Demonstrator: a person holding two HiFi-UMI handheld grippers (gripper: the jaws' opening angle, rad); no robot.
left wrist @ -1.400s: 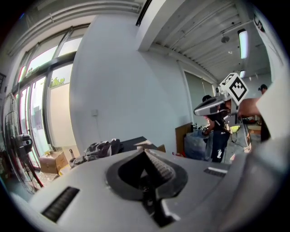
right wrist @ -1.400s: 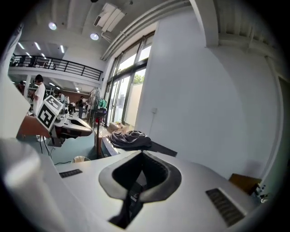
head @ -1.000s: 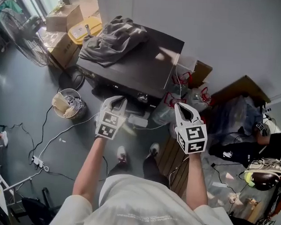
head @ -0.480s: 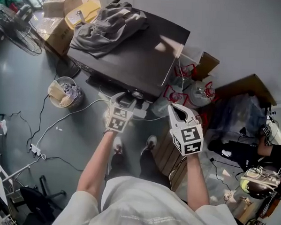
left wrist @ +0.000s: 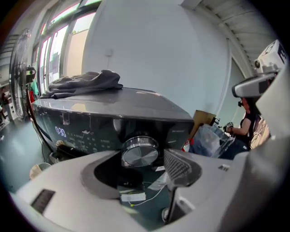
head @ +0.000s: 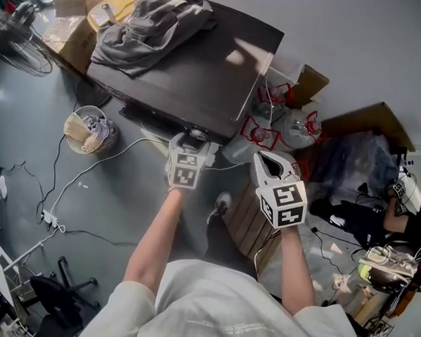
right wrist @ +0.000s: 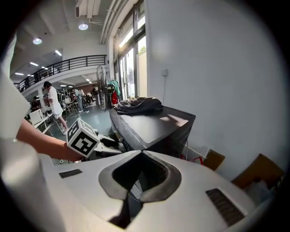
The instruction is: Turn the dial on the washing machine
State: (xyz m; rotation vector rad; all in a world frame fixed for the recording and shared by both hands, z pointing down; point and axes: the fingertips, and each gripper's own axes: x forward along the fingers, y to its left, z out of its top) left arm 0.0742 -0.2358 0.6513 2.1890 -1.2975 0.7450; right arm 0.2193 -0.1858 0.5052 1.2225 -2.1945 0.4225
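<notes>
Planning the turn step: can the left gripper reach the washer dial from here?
Probably yes. The left gripper's jaws have just been opening and stand apart with nothing between them. The dial sits straight ahead of the gap, unobstructed and not yet touched.

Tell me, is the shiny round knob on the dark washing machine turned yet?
Doesn't look like it. Done: the left gripper is lined up with the shiny round silver dial on the dark grey washing machine. In hand: its jaws have just been opening; the dial shows between them, not gripped. Left: closing on it and turning.
</notes>
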